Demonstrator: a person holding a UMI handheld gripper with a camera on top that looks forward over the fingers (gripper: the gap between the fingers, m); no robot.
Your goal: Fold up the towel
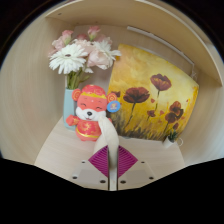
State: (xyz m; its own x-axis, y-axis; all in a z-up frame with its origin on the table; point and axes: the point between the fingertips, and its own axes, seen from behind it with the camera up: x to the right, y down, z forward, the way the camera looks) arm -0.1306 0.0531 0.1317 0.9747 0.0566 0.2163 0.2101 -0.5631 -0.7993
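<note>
Hand-held gripper [113,163] sits low over the bench [60,155], pointing forward and level-ish toward the back of the scene. Its two magenta pads [101,160] angle in toward each other and the tips look to meet or nearly meet; nothing is between them. Read: fingers closed, holding nothing.

Task thing: no towel visible anywhere in this view. Not between the fingers, not on the light bench surface ahead, not near the decorations. Could be below or behind the camera, can't say.

Progress, judged from this frame only: no fold in evidence, no cloth in hand, so nothing can be credited as done. Either the fold hasn't begun or the towel is out of view; undecidable here. What's left as far as shown: find the towel, grip an edge, fold it over.

Pose: gripper held low and close to the bench, roughly centred, aimed at the props, not tilted down at any work surface. Looks like a neutral or resting pose rather than a reach.

Outward from the fingers: just ahead stands a plush toy [90,111], red and white, upright. Behind it on one side, a vase of flowers [78,53], pink and white blooms. On the other side, a poppy painting [153,100] leaning against the back wall [30,80]. All well clear of the fingers.
</note>
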